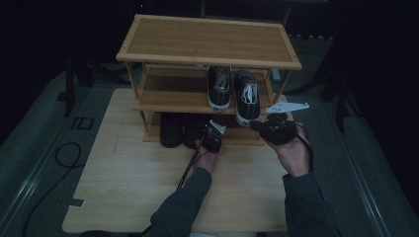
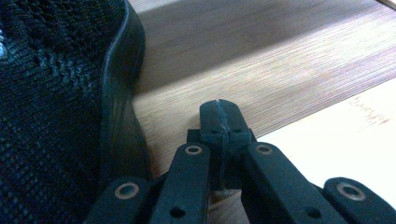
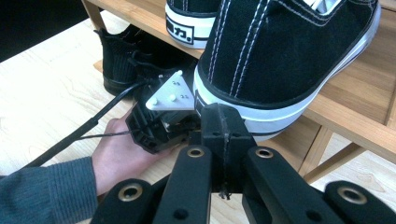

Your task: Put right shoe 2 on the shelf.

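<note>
A three-tier wooden shoe rack stands on the table. Two black sneakers with white soles sit on its middle shelf, and the right sneaker pokes out over the front edge. My right gripper is shut and empty, its tip right against that sneaker's white heel rubber. A pair of black knit shoes rests on the bottom shelf. My left gripper is shut with nothing in it, low over the bottom shelf, just right of a black shoe.
The left sneaker sits straight on the middle shelf. The rack's top shelf is bare. The light wooden table spreads in front of the rack. A black cable lies on the floor at the left.
</note>
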Motion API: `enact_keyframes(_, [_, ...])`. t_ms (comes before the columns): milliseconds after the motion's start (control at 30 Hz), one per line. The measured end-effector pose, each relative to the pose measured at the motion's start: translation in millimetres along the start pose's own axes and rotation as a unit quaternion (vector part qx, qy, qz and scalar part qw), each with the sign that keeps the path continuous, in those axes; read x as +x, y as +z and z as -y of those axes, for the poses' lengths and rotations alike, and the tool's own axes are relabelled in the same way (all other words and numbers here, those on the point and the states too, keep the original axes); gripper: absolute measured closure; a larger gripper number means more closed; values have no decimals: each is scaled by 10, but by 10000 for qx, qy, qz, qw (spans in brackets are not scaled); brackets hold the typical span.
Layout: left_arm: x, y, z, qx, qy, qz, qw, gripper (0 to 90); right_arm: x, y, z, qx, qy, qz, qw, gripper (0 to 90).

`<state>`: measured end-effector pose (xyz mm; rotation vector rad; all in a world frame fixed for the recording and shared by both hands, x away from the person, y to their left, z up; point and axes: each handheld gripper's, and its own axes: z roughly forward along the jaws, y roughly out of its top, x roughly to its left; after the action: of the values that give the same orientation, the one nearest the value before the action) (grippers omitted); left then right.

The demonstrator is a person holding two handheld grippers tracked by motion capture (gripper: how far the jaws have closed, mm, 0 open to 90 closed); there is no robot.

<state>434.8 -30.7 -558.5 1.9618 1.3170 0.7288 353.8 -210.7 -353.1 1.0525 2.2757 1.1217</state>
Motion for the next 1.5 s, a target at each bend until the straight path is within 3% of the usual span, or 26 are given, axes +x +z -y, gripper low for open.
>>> enact_keyframes(300, [-2, 2, -1, -3, 26, 18, 10000, 900, -40, 56, -28, -65, 89, 160, 9998, 900])
enact_keyframes(767, [4, 0, 0, 3, 34, 25, 10000, 900, -8, 182, -101, -124, 67, 201, 9997, 900])
enact_keyframes(1133, [2, -1, 1, 3, 5, 8, 10000, 900, -64, 274, -109, -66, 81, 487, 9988, 900])
enact_keyframes(1500, [1, -1, 1, 3, 7, 7, 10000, 900, -67, 373, -157, -140, 153, 290, 9994, 900])
